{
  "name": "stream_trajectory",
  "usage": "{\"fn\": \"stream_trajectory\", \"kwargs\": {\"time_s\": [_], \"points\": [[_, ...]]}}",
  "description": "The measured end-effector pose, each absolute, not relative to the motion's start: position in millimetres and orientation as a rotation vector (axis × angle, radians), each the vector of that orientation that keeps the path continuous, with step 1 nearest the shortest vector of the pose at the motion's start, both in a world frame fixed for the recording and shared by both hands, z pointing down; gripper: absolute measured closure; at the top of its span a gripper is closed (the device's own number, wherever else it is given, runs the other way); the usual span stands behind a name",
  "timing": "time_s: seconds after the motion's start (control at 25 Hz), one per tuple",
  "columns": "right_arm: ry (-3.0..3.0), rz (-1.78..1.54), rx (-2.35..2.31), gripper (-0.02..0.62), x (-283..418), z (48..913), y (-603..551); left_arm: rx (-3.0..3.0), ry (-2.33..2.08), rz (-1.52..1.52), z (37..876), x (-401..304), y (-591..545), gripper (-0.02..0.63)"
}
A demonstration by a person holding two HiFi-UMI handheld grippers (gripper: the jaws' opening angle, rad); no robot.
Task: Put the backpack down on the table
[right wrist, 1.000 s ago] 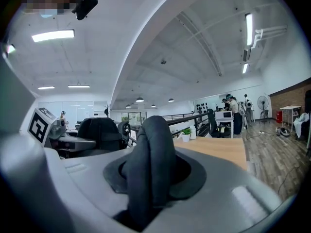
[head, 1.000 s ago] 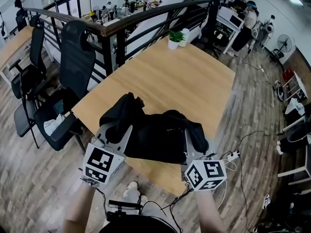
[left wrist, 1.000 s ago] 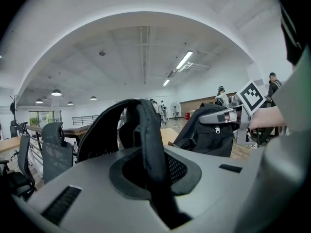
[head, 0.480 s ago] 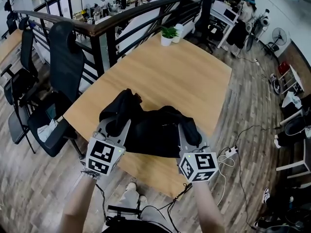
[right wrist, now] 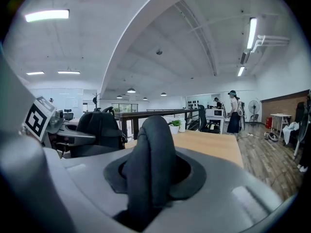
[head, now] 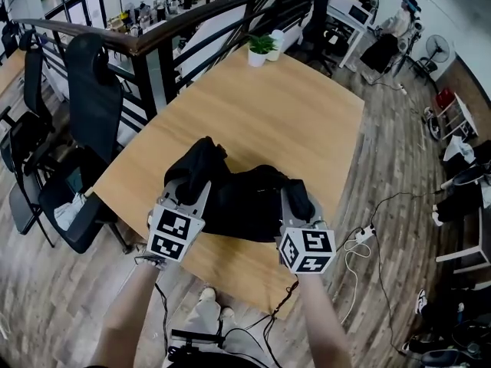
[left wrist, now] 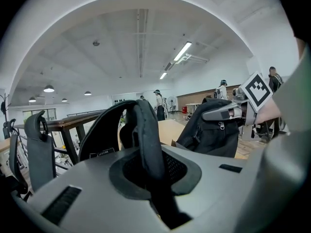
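Two grippers hold the black backpack [head: 245, 205] at the tabletop's [head: 284, 121] near edge; the left gripper [head: 190, 188] is clamped shut on a padded strap [left wrist: 146, 140], the right gripper [head: 296, 198] on a second strap [right wrist: 150, 164]

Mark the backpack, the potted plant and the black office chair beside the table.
backpack [head: 249, 205], head view: the middle of its black body.
potted plant [head: 261, 44], head view: its green leaves.
black office chair [head: 93, 102], head view: its tall backrest.
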State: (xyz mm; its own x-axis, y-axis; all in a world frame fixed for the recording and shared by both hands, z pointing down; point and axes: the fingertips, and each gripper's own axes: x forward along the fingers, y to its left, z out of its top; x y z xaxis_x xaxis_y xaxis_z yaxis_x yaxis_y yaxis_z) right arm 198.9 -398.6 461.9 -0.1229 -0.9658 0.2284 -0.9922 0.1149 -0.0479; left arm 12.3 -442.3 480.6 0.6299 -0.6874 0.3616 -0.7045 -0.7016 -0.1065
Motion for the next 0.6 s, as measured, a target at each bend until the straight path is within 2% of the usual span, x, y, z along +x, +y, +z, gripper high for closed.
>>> {"fn": "stream_trajectory", "kwargs": {"time_s": [0.6], "points": [[-2.127,0.383,1.937,0.497,219.6,524.3,-412.9,2.72,-1.079,0.727,537.7,39.9,-460.6,0.568]]}}
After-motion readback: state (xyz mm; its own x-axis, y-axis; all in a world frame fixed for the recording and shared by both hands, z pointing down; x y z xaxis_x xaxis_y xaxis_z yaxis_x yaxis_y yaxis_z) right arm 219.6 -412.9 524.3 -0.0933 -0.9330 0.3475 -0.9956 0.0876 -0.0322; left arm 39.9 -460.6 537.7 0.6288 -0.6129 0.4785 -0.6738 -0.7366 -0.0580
